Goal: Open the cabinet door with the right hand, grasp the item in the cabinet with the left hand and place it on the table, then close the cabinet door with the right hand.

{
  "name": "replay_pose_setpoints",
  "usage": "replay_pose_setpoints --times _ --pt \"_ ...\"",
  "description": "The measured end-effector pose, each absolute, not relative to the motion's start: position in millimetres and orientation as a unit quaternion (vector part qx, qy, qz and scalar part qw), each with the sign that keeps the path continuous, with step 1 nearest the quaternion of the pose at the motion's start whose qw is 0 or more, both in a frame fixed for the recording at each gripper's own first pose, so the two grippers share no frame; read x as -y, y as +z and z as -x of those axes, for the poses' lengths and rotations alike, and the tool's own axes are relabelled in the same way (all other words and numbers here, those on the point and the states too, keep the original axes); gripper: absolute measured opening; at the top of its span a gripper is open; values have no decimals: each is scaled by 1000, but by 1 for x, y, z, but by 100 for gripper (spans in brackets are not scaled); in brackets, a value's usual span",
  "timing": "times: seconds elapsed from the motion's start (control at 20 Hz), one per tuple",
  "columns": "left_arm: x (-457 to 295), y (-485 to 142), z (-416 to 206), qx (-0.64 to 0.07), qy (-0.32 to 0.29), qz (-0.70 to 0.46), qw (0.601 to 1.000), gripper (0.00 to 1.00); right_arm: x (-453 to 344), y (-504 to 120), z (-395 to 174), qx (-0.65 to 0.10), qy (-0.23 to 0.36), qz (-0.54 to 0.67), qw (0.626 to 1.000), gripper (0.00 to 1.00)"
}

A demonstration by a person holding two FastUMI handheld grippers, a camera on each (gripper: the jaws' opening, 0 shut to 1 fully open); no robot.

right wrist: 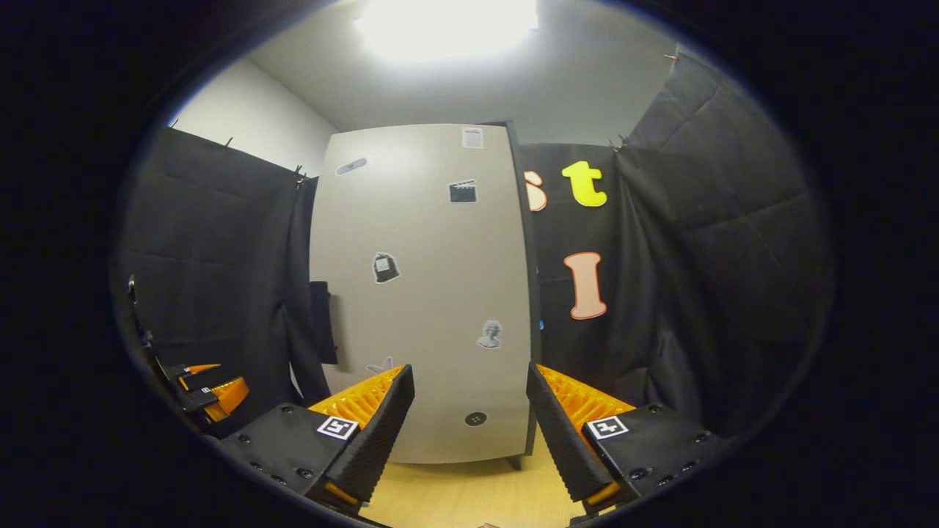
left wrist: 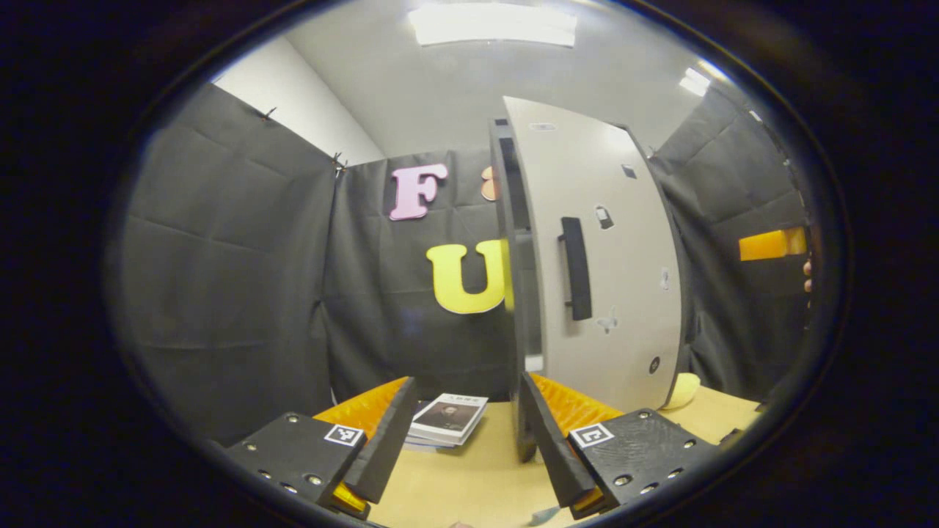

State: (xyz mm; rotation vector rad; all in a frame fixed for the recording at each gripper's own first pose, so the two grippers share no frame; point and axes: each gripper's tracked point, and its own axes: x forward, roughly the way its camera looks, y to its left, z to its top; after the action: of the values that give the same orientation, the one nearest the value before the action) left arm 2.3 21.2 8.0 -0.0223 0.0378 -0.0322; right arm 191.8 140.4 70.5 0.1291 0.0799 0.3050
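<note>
We hold both grippers wide and empty before the door [right wrist: 425, 293]: right gripper [right wrist: 469, 425] faces it to pull, left gripper [left wrist: 462, 433] waits beside it.

One cabinet [right wrist: 425, 293], one handle [left wrist: 576, 268], two books [left wrist: 447, 419].

The ajar cabinet door [left wrist: 601, 257] blocks the cabinet; bare table [left wrist: 469, 477] lies before it.
</note>
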Motion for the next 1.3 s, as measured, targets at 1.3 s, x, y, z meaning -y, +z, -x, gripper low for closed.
replay_pose_setpoints --times 1.3 --pt "21 30 -15 -32 -29 -5 999 84 -68 24 -201 -48 90 -51 993 98"
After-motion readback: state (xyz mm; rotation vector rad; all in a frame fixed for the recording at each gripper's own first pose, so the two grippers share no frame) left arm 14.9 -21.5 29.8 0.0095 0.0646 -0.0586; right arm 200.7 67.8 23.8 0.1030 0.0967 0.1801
